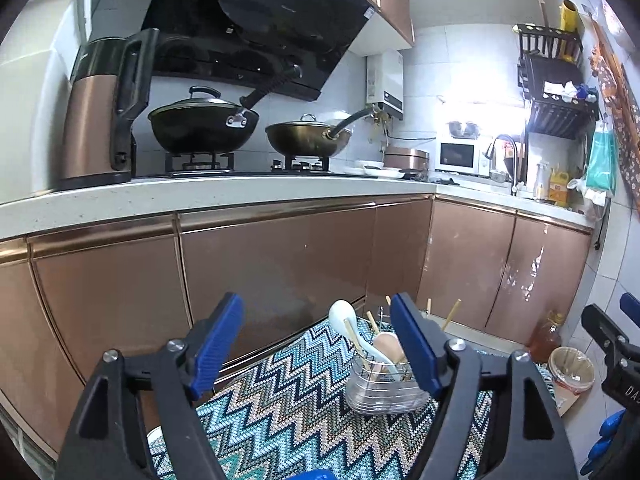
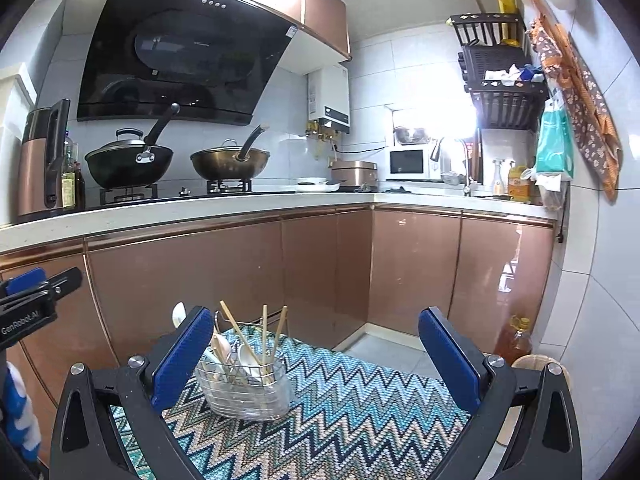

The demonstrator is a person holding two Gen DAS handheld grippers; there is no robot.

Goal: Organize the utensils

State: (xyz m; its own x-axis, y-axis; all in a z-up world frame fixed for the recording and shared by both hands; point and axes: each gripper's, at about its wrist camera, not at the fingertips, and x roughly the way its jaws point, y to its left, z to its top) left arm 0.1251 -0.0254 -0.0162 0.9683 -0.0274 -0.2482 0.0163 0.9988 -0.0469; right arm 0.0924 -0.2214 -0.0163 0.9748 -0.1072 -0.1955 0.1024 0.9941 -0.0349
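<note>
Both hand-held grippers (image 1: 320,344) (image 2: 316,360) gape empty; chopsticks (image 2: 264,340) stand handle-up in caddy (image 2: 244,392).

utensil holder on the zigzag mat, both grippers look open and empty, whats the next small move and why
Probably ease the right gripper down toward the utensil holder. Both it and the left gripper are open and hold nothing, and the chopsticks and spoons already stand in the holder on the mat, so checking or straightening them seems the only step left.
</note>
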